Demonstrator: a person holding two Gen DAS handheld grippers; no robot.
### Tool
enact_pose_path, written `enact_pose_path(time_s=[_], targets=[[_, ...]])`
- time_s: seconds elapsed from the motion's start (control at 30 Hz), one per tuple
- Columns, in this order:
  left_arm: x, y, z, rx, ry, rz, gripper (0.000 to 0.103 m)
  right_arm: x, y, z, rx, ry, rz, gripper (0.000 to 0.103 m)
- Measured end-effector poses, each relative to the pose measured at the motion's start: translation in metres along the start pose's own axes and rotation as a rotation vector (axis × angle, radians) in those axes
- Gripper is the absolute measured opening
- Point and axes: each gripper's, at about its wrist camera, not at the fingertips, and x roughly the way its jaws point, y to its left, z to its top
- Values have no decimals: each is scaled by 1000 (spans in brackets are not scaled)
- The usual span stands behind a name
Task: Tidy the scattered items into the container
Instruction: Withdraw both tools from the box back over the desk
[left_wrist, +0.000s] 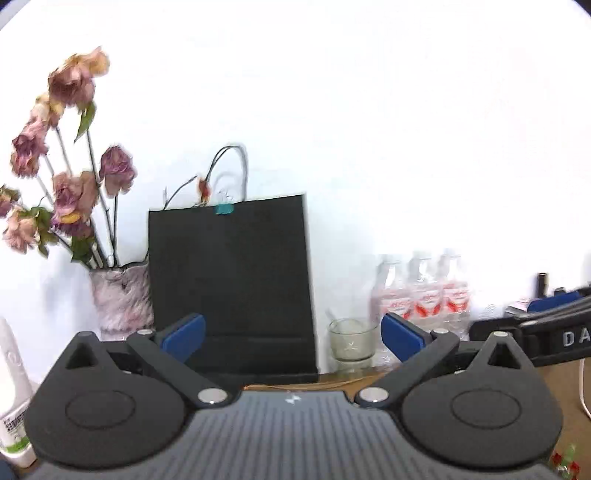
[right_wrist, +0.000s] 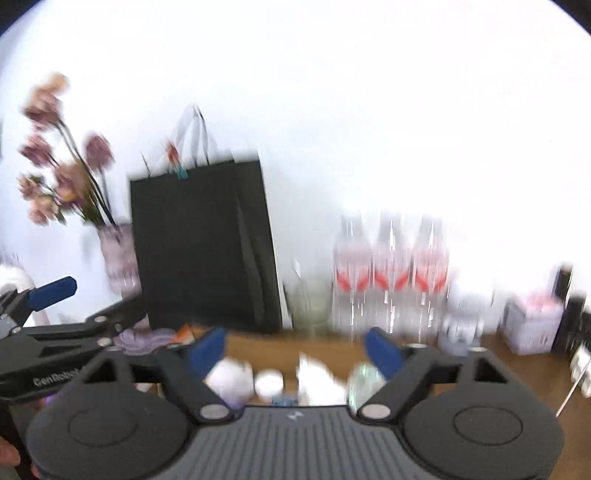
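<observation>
The left gripper (left_wrist: 293, 334) stands with its jaws spread wide and nothing between them; its blue pads (left_wrist: 184, 336) frame the lower part of a black paper bag (left_wrist: 231, 280) that stands upright against the white wall. The right gripper (right_wrist: 295, 349) is likewise released, jaws apart and empty, pointing slightly down over a wooden table (right_wrist: 325, 343).

Just beyond the right gripper's fingertips lie the scattered items (right_wrist: 273, 380): several small pale things on the tabletop (the right wrist view is too blurred to tell what each one is). No container for them can be made out with certainty in either view. To the left in that view the left gripper's black body enters from the side, one blue pad raised, over something crumpled and lilac (right_wrist: 144, 339) on the table.

Further out, along the wall, the black bag has thin cord handles and a teal clip (left_wrist: 224, 209) at its top edge. Left of it stands a mottled pink vase (left_wrist: 123, 299) holding wilted pink roses (left_wrist: 74, 177). Right of the bag sits a short clear glass (left_wrist: 352, 339), and beside that three clear water bottles with red-and-white labels (left_wrist: 424, 299) in a row. A white bottle with a green band (left_wrist: 13, 406) shows at the left edge of the left wrist view.
</observation>
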Motion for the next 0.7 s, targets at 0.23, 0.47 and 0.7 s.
enact_pose_path(time_s=[0.23, 0.47, 0.7], targets=[[-14, 9, 12, -97, 61, 8, 103, -19, 11, 4, -47, -30, -18, 83], [-106, 1, -25, -99, 156, -21, 103, -104, 21, -52, 34, 8, -28, 84], [-217, -19, -82, -125, 177, -101, 103, -196, 33, -136, 62, 47, -56, 84]])
